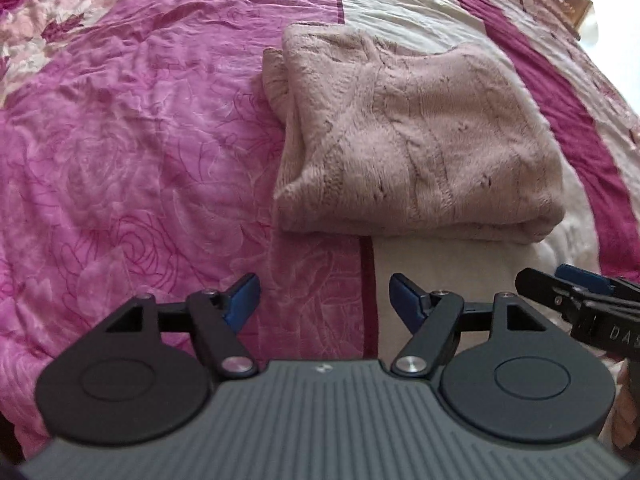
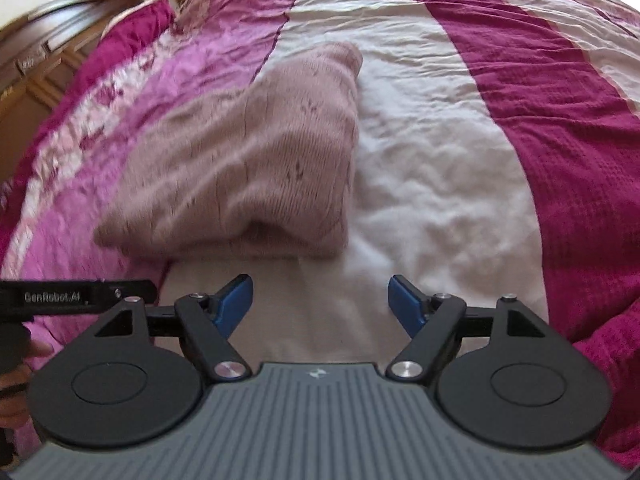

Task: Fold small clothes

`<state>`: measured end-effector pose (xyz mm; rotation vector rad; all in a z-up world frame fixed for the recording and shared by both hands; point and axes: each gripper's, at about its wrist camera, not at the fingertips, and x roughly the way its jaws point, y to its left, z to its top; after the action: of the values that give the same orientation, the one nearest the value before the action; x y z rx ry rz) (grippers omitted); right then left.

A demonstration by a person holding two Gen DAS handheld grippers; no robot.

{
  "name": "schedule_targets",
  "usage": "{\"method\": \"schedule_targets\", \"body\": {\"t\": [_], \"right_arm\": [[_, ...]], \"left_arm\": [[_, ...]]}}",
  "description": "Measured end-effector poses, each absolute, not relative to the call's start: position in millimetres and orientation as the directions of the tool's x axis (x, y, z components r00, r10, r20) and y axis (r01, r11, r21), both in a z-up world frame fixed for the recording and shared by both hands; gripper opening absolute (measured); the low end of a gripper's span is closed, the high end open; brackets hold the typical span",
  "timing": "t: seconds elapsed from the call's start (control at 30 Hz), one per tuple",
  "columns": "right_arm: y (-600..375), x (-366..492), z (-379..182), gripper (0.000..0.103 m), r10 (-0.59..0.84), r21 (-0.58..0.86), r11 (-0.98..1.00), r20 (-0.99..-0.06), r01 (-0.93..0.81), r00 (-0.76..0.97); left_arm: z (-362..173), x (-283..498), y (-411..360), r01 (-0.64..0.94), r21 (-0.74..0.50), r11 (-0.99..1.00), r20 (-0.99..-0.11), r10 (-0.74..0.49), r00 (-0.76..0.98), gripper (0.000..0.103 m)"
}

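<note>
a: starting with the left wrist view, what is it showing?

b: the pink knit garment (image 1: pixel 412 136) is lying as a compact, layered rectangle on the bedspread (image 1: pixel 132 128), straddling the seam between the pink floral part and the cream stripe. the left gripper (image 1: pixel 322 300) is hanging just short of its near edge, fingers spread wide and gripping nothing. the right gripper (image 1: pixel 576 284) is poking in at the lower right; i cannot tell from here how its fingers are standing.

a: so how far along are we looking?

b: i'm judging the folding of this piece as done or nearly done. the edges are sitting fairly square, with one doubled layer peeking out at the far left corner. no other clothes are showing, so what is left i cannot tell.

a: and the right wrist view?

b: a bit blurred. the same garment (image 2: pixel 248 160) is lying ahead and to the left of the right gripper (image 2: pixel 320 304), which is also gaping wide and empty, over the cream stripe. the left gripper's (image 2: pixel 76 300) body is crossing the left edge.

a: the surface and room?

b: the bedspread (image 2: pixel 540 80) is running in magenta, cream and pink stripes, soft and wrinkled. wooden furniture (image 2: pixel 60 48) is standing beyond the bed's far left corner, under a pale wall.
</note>
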<state>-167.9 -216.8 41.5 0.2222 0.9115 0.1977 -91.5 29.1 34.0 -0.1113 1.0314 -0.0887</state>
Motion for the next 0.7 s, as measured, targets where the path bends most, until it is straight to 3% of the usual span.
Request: {"method": "schedule_targets", "body": {"t": [0.17, 0.7], "right_arm": [[-206.7, -169.8, 31.3, 0.083, 0.236, 0.22, 0.97, -0.767, -0.101, 0.597], [-207.8, -166.1, 21.1, 0.089, 0.255, 0.238, 0.965, -0.754, -0.111, 0.606]], "left_arm": [[29.9, -94.2, 19.1, 0.022, -0.084, 0.996, -0.851, -0.083, 0.518, 0.077], [24.5, -95.7, 5.8, 0.041, -0.002, 0.999, -0.847, -0.023, 0.531, 0.082]]}}
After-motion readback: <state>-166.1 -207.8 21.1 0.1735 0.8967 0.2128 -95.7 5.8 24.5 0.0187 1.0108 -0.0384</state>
